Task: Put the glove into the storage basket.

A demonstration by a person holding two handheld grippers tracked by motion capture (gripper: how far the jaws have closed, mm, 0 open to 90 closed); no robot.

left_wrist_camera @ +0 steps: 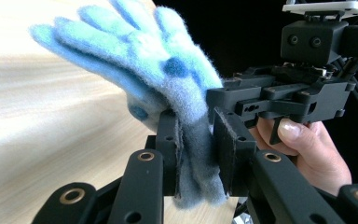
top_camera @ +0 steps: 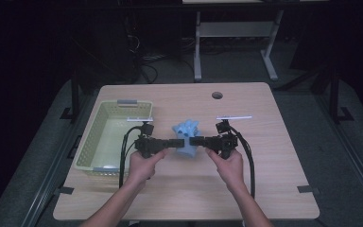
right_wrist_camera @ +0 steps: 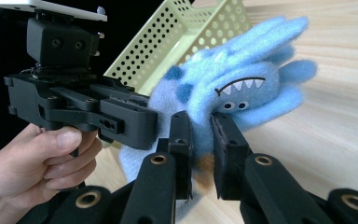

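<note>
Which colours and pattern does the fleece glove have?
The fuzzy fleece glove is light blue with darker blue spots and a toothy monster face, clearest in the right gripper view.

Wooden table (top_camera: 264, 179) bearing pale-green basket (top_camera: 105, 142)

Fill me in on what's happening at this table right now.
A person holds a two-jaw gripper in each hand, and both are clamped on a fuzzy blue monster glove between them. The left gripper pinches it from one side, and the right gripper from the other, over the middle of the wooden table. A pale green perforated basket sits on the table beside the left gripper, with nothing visible in it.
</note>
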